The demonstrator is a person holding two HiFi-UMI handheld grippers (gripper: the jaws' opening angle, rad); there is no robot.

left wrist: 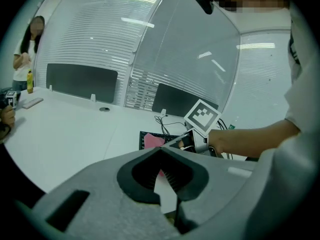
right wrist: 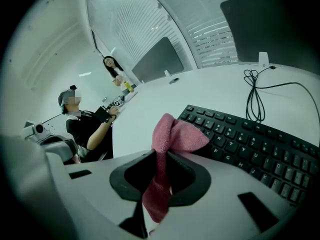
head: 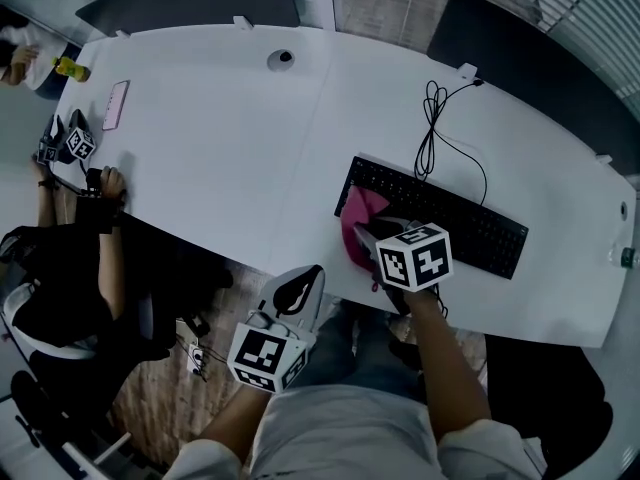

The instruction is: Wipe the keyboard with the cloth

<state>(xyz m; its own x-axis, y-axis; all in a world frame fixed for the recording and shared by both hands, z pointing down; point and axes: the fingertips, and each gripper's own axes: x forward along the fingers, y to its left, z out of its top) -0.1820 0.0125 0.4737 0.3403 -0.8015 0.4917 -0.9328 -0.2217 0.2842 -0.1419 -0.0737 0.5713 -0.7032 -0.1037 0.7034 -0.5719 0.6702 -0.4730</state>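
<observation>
While the right gripper (right wrist: 159, 156) clamps the pink cloth (right wrist: 172, 134) on the left end of the keyboard (right wrist: 250, 144), centre-right of the head view, left gripper (left wrist: 159, 150) lower centre, jaws together, empty, by the edge of the white table (head: 220, 138).

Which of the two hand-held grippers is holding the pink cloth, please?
The right hand-held gripper: its jaws are shut on the pink cloth, at the left end of the keyboard. The left hand-held gripper holds nothing.

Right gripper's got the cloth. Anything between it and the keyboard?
Nothing visible. The cloth, clamped in the right gripper, is at the keyboard's left end. The cable lies behind the keyboard, off the keys. The left gripper is off to the side.
</observation>
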